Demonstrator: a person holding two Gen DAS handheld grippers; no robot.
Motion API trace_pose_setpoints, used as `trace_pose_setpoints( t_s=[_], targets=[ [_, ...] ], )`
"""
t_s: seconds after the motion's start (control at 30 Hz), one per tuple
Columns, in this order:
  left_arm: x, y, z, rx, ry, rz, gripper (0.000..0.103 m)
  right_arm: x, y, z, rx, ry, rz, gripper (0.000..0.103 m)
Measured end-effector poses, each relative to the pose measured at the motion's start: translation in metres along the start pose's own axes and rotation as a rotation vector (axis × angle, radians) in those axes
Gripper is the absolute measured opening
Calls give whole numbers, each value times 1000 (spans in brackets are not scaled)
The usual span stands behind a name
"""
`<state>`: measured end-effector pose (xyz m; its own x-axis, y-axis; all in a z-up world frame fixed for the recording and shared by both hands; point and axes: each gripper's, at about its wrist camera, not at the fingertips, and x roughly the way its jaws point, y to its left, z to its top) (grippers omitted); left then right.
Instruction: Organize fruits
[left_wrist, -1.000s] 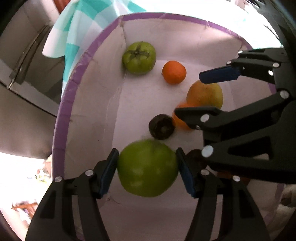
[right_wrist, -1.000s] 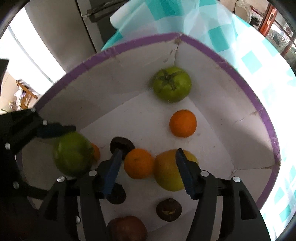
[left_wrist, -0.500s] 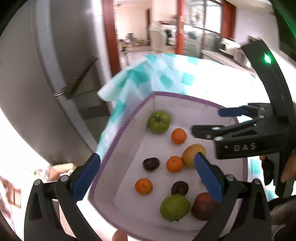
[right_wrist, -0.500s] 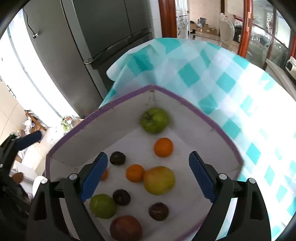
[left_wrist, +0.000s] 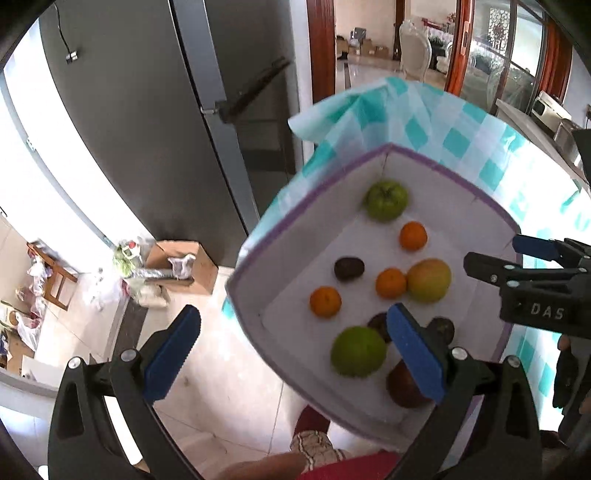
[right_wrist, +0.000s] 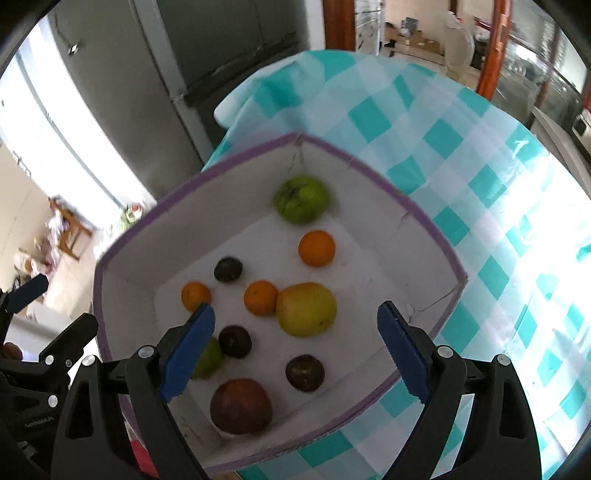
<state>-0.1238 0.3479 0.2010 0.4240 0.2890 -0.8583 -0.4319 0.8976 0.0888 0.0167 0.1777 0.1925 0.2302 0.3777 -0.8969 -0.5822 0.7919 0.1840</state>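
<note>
Change since a second ago: the left gripper (left_wrist: 291, 354), then clamped on the green apple (left_wrist: 357, 351) low inside the box (right_wrist: 424, 218), has let it go and pulled up and back; the right gripper (right_wrist: 295, 354) has risen too. Both now hang above the box, jaws spread wide, holding nothing.

Item 1. Box: white walls, purple rim, standing on the checked tablecloth (right_wrist: 480, 177) at the table's corner beside the fridge (left_wrist: 147, 129). It keeps every fruit corralled in one place.

Item 2. Green apple: on the box floor near the front wall, just beside a dark fruit (right_wrist: 235, 341) and the red apple (right_wrist: 241, 406). Probably set there to fill the free front corner.

Item 3. Green tomato-like fruit (right_wrist: 301, 199): far corner, apart from the rest.

Item 4. Three oranges (right_wrist: 317, 248): one at the back, one mid-floor touching the yellow mango (right_wrist: 306, 308), one by the left wall.

Item 5. Other dark round fruits (right_wrist: 305, 372): scattered, kind unclear.

Status, as judged: all fruit seen lies in the box; the raised, empty grippers suggest the sorting is at or near its end.
</note>
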Motion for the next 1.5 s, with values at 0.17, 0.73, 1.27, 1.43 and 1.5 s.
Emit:
trace_pose_setpoints(
  t_s=[0.17, 0.73, 1.27, 1.43, 1.5],
  targets=[
    [22, 5, -3, -1, 72, -26, 101, 15, 16, -4, -46, 58, -38, 87],
    [80, -4, 16, 130, 183, -115, 101, 47, -4, -3, 86, 134, -134, 87],
    [103, -35, 35, 278, 199, -175, 101, 48, -25, -2, 170, 128, -162, 87],
    [107, -36, 38, 299, 205, -178, 101, 51, -24, -3, 178, 127, -163, 87],
    [108, -36, 38, 305, 206, -178, 101, 53, -24, -2, 185, 129, -156, 87]
  ],
)
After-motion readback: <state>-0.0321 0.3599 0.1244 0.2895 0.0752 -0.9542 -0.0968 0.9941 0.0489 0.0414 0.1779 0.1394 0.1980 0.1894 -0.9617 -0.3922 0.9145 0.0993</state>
